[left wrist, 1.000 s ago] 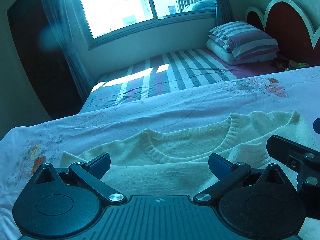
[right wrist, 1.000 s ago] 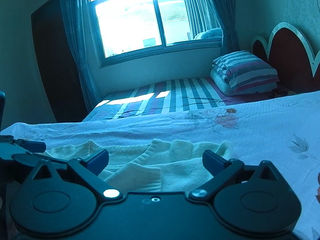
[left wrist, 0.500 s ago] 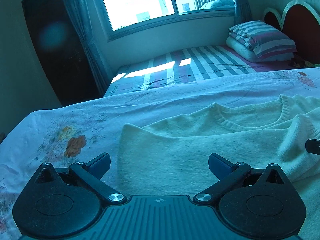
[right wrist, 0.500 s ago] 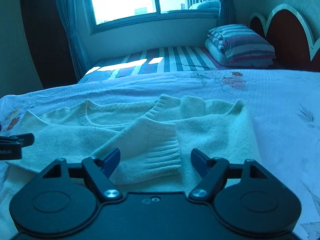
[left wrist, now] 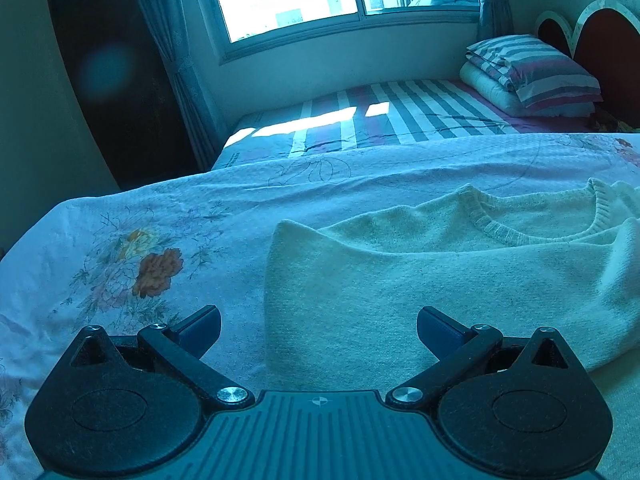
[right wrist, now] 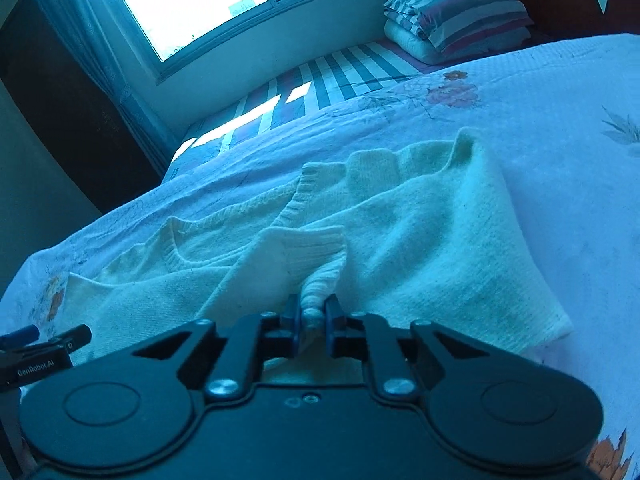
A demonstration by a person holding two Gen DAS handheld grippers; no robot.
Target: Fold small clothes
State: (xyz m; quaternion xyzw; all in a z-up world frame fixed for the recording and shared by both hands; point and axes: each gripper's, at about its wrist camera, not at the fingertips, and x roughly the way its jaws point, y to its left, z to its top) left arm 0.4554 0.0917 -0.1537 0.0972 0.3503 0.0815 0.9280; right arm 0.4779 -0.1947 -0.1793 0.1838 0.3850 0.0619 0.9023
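on the floral bedspread [right wrist: 560, 128], right tool [right wrist: 314, 314] closing on the sweater [right wrist: 420, 240] cuff (left tool [left wrist: 319, 326] wide apart, empty)

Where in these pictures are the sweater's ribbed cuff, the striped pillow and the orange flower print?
ribbed cuff [right wrist: 320, 252], right wrist view, on its ribbing.
striped pillow [left wrist: 536, 66], left wrist view, on its top face.
orange flower print [left wrist: 158, 270], left wrist view, on the bloom.

Cream-coloured knitted sweater [right wrist: 420, 236] with ribbed round neckline [left wrist: 532, 232], lying flat on a floral bedspread, front side up, neckline toward the window. One sleeve is folded inward across the chest; its ribbed cuff [right wrist: 316, 256] is bunched and lifted slightly off the body of the garment. The opposite shoulder edge [left wrist: 288, 236] lies folded straight, its corner standing slightly raised.
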